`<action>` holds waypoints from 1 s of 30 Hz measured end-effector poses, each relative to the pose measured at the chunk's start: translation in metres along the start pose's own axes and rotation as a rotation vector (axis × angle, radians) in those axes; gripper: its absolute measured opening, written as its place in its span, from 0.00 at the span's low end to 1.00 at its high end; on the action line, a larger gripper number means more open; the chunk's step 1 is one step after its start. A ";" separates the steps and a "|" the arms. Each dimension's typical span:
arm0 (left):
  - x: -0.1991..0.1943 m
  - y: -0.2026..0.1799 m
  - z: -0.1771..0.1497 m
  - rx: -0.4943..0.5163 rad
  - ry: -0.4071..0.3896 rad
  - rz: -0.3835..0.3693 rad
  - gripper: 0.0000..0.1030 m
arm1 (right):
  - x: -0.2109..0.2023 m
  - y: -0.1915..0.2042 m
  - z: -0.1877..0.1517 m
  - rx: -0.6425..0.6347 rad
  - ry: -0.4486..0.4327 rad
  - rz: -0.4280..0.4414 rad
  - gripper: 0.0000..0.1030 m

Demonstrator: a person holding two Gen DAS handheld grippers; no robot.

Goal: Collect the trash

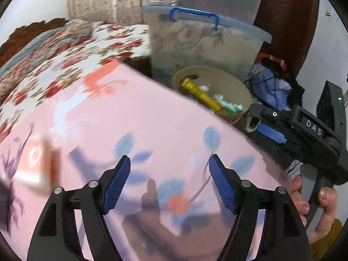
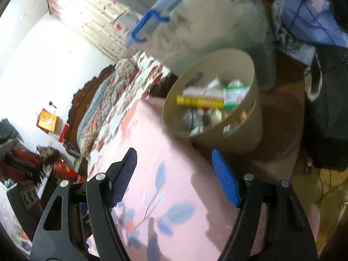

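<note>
Far left there's an orange-and-white box point(image 1: 35, 158) (blurry, probably trash) lying on the pink bedsheet point(image 1: 152, 130). Left gripper point(image 1: 169, 182) fingers wide open, empty; right gripper point(image 2: 175, 177) same. The trash bin point(image 2: 230, 61) sits right, just past the bed edge, pretty full, so a sloppy drop could bounce out.

Bright daylight perhaps, heavy motion blur

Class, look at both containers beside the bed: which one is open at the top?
The round beige trash bin is open, trash showing inside. The clear storage tub behind it is shut under a lid with a blue clip.
</note>
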State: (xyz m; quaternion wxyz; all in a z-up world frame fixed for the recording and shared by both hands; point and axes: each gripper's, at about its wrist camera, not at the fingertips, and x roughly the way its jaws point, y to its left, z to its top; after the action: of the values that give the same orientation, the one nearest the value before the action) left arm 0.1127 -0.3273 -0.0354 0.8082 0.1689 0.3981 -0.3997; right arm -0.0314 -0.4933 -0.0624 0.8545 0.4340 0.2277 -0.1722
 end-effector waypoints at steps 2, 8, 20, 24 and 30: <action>-0.012 0.009 -0.016 -0.018 0.001 0.020 0.72 | -0.004 0.010 -0.018 -0.015 0.004 -0.017 0.71; -0.042 0.032 -0.053 -0.059 -0.011 0.070 0.72 | -0.010 0.045 -0.066 -0.114 0.014 -0.066 0.71; -0.099 0.075 -0.101 -0.136 -0.103 0.152 0.74 | -0.017 0.102 -0.128 -0.239 0.057 -0.076 0.71; -0.111 0.086 -0.113 -0.147 -0.125 0.181 0.76 | -0.016 0.115 -0.140 -0.271 0.074 -0.078 0.71; -0.124 0.103 -0.125 -0.174 -0.145 0.212 0.81 | -0.014 0.130 -0.155 -0.304 0.098 -0.079 0.71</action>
State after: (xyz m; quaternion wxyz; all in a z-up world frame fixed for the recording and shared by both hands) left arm 0.0843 -0.1262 -0.0221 0.8841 0.1099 0.3517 -0.2874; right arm -0.0163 -0.2914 -0.0494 0.8908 0.2983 0.3091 -0.1477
